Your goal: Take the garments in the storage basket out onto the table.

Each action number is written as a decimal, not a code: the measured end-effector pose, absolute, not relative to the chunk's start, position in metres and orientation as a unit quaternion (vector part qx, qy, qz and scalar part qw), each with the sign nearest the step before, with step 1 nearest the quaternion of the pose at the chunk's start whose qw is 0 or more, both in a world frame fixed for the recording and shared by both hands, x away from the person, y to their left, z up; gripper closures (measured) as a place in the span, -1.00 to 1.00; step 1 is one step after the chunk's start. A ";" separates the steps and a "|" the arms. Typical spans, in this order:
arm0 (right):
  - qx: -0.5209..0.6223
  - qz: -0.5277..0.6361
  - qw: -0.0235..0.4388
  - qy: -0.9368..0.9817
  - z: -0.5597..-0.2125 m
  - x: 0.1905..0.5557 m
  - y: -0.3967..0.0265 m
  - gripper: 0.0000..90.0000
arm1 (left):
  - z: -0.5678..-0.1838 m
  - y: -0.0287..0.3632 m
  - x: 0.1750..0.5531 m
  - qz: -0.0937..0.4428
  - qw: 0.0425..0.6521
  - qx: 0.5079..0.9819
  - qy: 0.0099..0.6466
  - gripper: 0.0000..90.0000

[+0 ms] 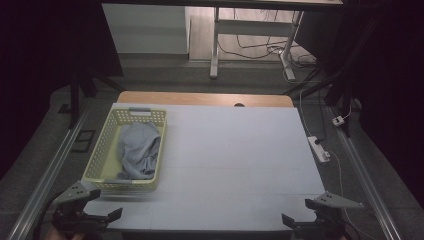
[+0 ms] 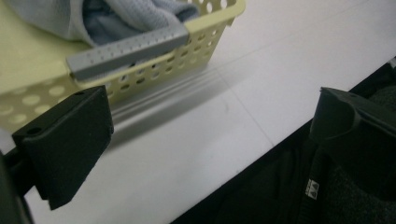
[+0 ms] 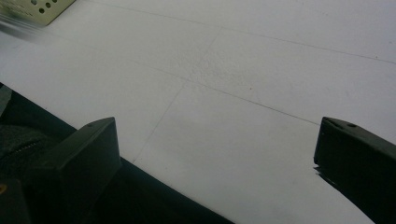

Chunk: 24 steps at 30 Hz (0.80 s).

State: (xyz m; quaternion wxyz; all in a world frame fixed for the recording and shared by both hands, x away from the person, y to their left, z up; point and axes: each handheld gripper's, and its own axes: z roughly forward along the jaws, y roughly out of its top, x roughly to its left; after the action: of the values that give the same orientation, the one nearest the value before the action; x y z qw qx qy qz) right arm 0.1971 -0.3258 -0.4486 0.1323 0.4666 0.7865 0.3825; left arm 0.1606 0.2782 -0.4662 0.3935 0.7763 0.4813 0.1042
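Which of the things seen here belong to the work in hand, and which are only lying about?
Belong to the work:
- yellow basket on the white table
- blue-grey cloth lying inside it
- left gripper, fingers open, nearest the basket
- right gripper, fingers open, over the table's near edge

Just lying about:
- white power strip on the floor
- desk frame behind the table

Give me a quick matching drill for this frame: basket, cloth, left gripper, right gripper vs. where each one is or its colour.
Things:
1. basket
2. cloth
3. left gripper
4. right gripper

Descriptions:
A. near right corner of the table, open, holding nothing
B. pale yellow, perforated walls, grey handles
C. near left corner of the table, open, just in front of the basket
D. light blue-grey, bunched up inside the basket

Pairs: 1-B, 2-D, 3-C, 4-A
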 end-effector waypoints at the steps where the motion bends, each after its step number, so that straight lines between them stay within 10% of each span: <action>1: 0.466 0.383 0.132 0.787 -0.449 0.197 -0.326 -0.99 | -0.466 0.278 0.161 0.106 0.396 0.776 0.479 -1.00; 24: 0.467 0.381 0.129 0.788 -0.449 0.198 -0.326 -0.99 | -0.458 0.279 0.185 0.131 0.432 0.769 0.453 -1.00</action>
State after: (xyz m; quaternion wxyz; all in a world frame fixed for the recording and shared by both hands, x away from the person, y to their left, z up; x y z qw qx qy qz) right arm 0.1980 -0.3257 -0.4490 0.1287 0.4667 0.7879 0.3806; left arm 0.1851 0.2792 -0.4579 0.4316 0.7687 0.4534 0.1315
